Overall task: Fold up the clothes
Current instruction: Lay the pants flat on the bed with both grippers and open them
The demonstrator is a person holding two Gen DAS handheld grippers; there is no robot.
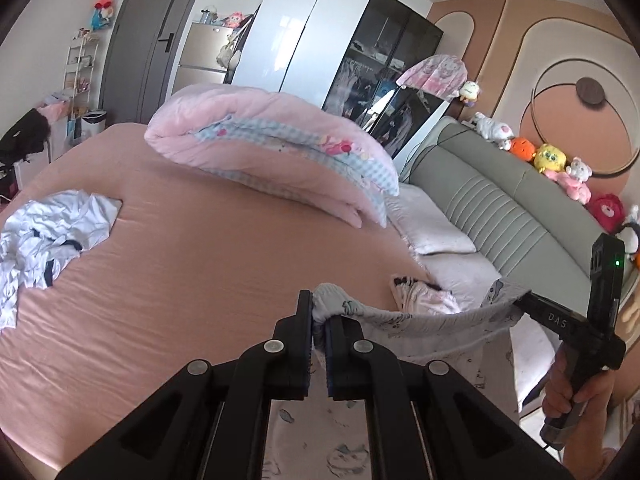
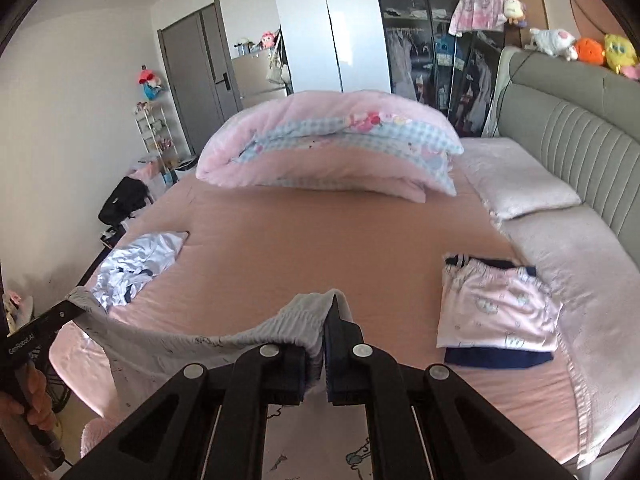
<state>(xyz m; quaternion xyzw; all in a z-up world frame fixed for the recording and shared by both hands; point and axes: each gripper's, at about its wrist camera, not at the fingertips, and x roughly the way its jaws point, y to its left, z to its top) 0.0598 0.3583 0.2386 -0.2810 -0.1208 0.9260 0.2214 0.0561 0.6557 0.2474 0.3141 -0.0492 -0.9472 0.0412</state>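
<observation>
Left wrist view: a grey printed garment hangs stretched between two tools above the near edge of a pink bed, its ribbed waistband pulled into a shallow sag and the rest dropping below the frame. The left hand-held gripper has its jaws pressed together on one bunched corner of the waistband; the right hand-held gripper, gripped by a hand at the far right, pinches the other corner, jaws closed on the cloth. From the right wrist camera the same hold appears mirrored, with grey ribbing folded over the right tool's closed jaws.

The fabric looks thin, light and limp, likely to slump and crease wherever it is unsupported, so the elastic waistband corners seem the soundest places to hold: thicker, less slippery, and wide enough apart to keep the piece flat when it is laid down.

On the bed beyond, a crumpled white garment waits to the left, a folded stack of pink and navy pieces sits near the pillows, and a rolled quilt lies across the far side.
</observation>
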